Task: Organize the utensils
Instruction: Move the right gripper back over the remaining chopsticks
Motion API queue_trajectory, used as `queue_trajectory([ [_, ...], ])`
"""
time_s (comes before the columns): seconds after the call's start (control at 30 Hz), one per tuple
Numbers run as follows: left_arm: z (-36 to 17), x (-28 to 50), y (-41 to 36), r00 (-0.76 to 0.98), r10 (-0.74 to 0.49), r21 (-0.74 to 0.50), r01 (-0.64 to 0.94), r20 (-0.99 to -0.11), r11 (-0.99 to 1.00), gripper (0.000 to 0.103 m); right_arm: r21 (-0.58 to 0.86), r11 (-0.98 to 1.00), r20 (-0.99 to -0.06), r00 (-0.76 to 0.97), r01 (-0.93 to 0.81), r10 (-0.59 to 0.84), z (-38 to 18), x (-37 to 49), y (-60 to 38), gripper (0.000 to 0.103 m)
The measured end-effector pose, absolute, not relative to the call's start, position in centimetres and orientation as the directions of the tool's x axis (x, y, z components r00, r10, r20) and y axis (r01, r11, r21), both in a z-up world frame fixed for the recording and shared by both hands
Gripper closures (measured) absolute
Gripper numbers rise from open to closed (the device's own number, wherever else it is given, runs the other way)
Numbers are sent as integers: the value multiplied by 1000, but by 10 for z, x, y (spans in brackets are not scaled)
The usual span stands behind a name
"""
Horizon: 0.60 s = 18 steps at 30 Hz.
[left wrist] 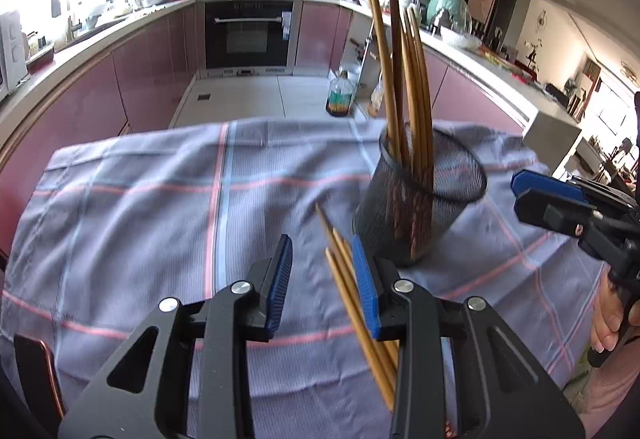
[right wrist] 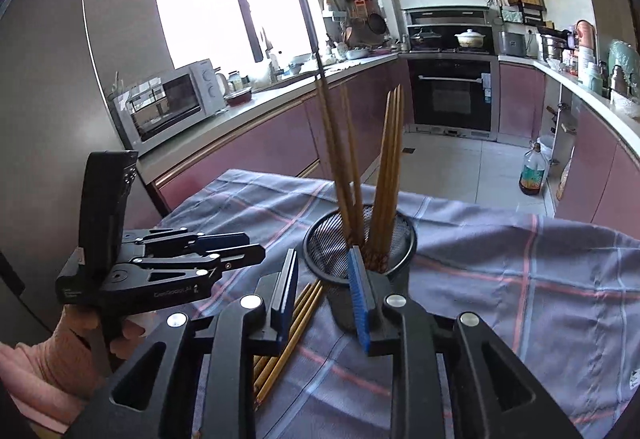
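A black mesh holder (left wrist: 424,195) stands on the plaid cloth (left wrist: 140,199) with several wooden chopsticks (left wrist: 404,79) upright in it. It also shows in the right wrist view (right wrist: 360,239). Several loose chopsticks (left wrist: 352,291) lie on the cloth in front of the holder, and show in the right wrist view (right wrist: 288,331). My left gripper (left wrist: 322,271) is open and empty, just above the loose chopsticks. My right gripper (right wrist: 324,279) is open and empty, close in front of the holder. The right gripper shows at the right edge of the left wrist view (left wrist: 536,191).
The cloth-covered table sits in a kitchen with pink cabinets (left wrist: 80,99). An oven (left wrist: 248,35) is at the back. A bottle (left wrist: 340,95) stands on the floor beyond the table. A microwave (right wrist: 172,103) sits on the left counter.
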<state>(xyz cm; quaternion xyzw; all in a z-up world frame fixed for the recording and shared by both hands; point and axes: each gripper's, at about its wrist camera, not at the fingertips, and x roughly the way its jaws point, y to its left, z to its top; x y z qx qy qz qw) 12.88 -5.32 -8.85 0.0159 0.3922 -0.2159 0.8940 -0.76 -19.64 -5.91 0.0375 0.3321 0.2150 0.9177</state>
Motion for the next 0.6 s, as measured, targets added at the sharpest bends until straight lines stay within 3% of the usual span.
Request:
queue_trajectory([
  [0.27,-128,116,-45,545,-360,-153,388,-757,909,72,279,893,-696,567,-353,441,-112,-3,-180,79],
  [0.6,-139,100,-53,524,-355,-152,390,-774,908,72,318,889,-724,520,-330,453,-135,-1,-173,79],
])
